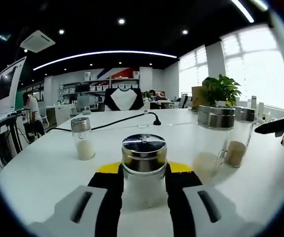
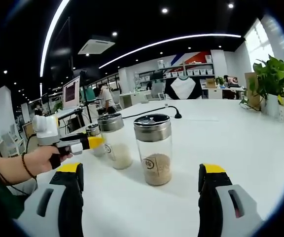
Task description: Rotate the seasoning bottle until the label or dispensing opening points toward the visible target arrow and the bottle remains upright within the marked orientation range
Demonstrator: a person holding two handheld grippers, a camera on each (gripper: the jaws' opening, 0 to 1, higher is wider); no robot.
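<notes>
White surface in an open office. Left tongs pinching the seasoning bottle at its glass body, upright. Right tongs spread, just short of the brown-filled jar. Glass looks smooth, fragile; grip mid-body, below the lid.

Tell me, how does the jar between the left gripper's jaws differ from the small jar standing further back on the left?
The gripped jar sits between the left gripper's black jaws; the small jar stands free on the white table. The gripped jar looks wider, though it is also nearer the camera. Pale contents fill the lower part of the small jar; the gripped jar's contents are hard to make out. Both are upright, clear glass with metal lids.
</notes>
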